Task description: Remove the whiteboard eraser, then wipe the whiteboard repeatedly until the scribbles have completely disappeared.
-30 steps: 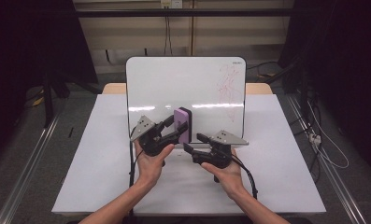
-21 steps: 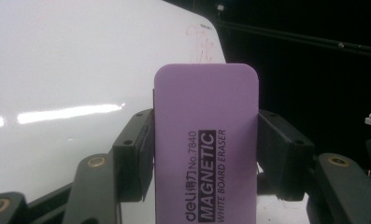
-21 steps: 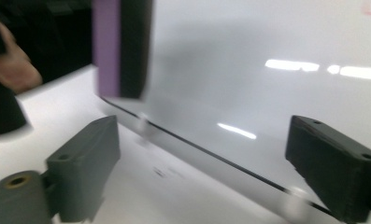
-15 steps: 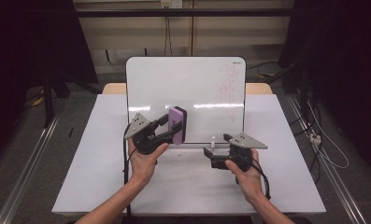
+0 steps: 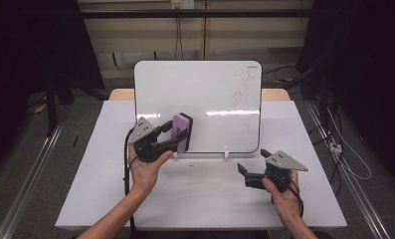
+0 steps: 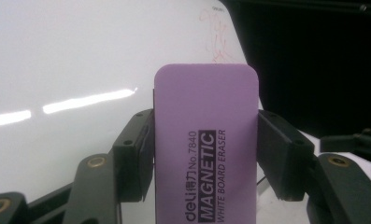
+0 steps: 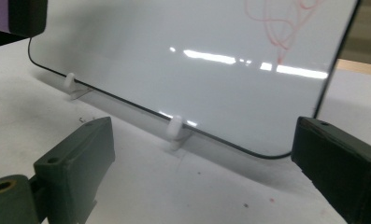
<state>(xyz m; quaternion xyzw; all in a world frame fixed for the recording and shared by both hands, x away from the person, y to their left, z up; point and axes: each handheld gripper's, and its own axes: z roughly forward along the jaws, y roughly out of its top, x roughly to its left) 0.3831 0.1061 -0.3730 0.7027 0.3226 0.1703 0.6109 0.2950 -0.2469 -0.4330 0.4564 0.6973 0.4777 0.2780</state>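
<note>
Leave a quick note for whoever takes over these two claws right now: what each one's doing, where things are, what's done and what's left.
Left claw: shut on the purple eraser, held up in front of the whiteboard.
Right claw: open, empty, low over the table near the board's right corner.
Done: eraser picked up.
Left: red scribble on the board's right side is unwiped; probably erase it.

A white-topped bench [image 5: 210, 199] is filling the lower middle of the frame, its wooden edge peeking out behind. Grey floor [image 5: 31, 149] is running along both sides, with metal rails [image 5: 28, 199] lying lower left and lower right. A beige wall [image 5: 195, 30] is showing top centre, flanked by dark curtains [image 5: 31, 50]. Cables [image 5: 344, 154] are trailing at right.
</note>
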